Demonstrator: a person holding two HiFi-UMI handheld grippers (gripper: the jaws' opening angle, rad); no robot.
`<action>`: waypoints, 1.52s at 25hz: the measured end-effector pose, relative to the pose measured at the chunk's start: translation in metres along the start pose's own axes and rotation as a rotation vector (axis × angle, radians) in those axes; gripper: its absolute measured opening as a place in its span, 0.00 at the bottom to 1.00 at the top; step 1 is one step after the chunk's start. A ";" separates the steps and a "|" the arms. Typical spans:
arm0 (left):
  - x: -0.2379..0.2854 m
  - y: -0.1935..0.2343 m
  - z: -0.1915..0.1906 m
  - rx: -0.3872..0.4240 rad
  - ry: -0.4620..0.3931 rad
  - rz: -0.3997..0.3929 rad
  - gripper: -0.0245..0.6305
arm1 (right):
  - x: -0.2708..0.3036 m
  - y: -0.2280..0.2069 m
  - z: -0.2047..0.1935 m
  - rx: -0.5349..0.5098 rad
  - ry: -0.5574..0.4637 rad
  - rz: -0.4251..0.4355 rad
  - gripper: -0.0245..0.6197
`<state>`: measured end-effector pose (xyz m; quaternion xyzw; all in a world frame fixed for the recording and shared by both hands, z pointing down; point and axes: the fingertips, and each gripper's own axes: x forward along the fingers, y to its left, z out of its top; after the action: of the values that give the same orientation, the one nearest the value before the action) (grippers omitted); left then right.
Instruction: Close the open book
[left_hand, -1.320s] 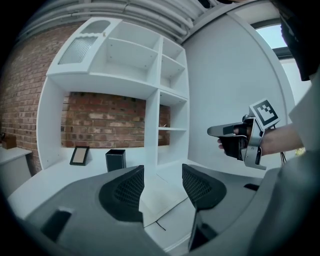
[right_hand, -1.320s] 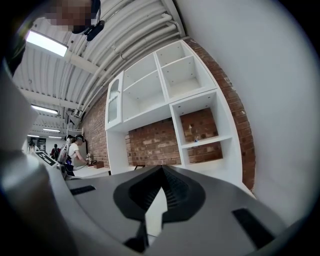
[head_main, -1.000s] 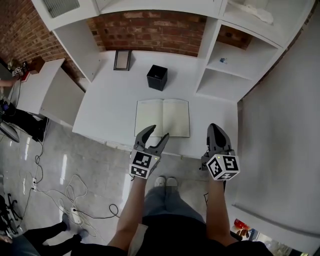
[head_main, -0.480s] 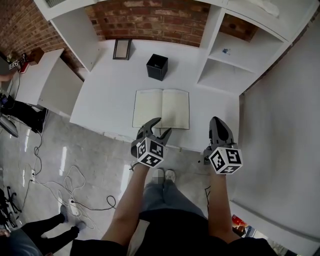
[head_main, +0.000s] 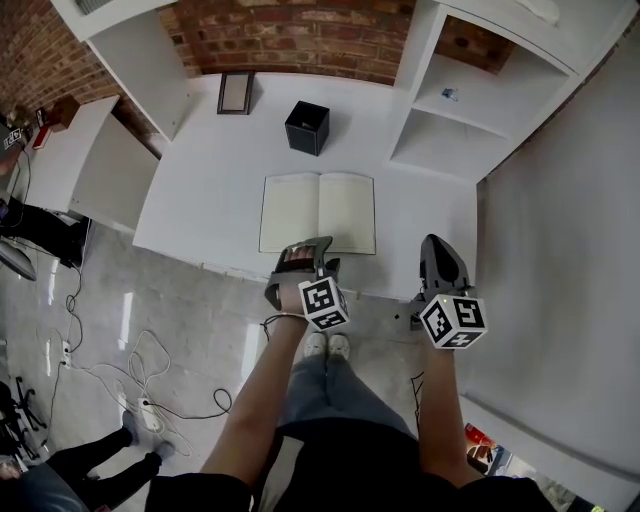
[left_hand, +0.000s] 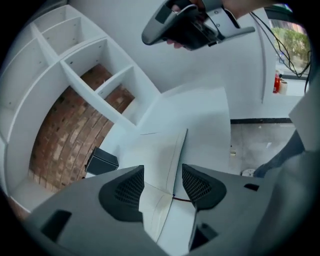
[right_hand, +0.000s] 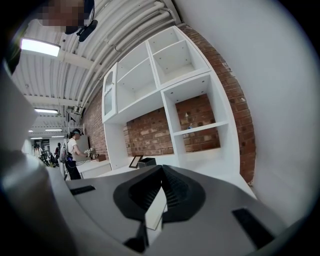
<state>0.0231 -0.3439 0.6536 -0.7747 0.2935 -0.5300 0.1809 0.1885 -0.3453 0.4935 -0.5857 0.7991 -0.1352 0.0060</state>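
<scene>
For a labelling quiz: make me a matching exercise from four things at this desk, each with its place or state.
1. book
2. black box
3. picture frame
4. left gripper

A. at the back of the desk, by the brick wall
B. lying open
C. jaws apart at the book's near edge
D. on the desk just beyond the book

Pairs: 1-B, 2-D, 3-A, 4-C

**White desk with three things on it**

The white desk (head_main: 205, 190) runs back to a brick wall (head_main: 300, 40). An open book (head_main: 318, 212) lies flat near the front edge, pages up, its spine running front to back. Behind it, well apart, stands a black box (head_main: 307, 127). Farther back and to the left, close to the wall, is a dark picture frame (head_main: 235, 92). The rest of the desktop is bare white.
</scene>
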 end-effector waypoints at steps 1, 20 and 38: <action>0.004 -0.002 0.000 0.017 0.011 -0.001 0.36 | -0.001 -0.002 -0.001 0.001 0.002 -0.004 0.04; 0.038 -0.007 0.011 0.196 0.095 0.042 0.32 | -0.010 -0.029 -0.008 0.005 0.025 -0.043 0.04; 0.015 -0.001 0.011 0.004 -0.043 0.116 0.10 | -0.003 -0.023 -0.012 0.006 0.041 -0.036 0.04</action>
<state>0.0377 -0.3532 0.6612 -0.7673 0.3330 -0.5023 0.2192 0.2090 -0.3465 0.5101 -0.5970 0.7881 -0.1496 -0.0113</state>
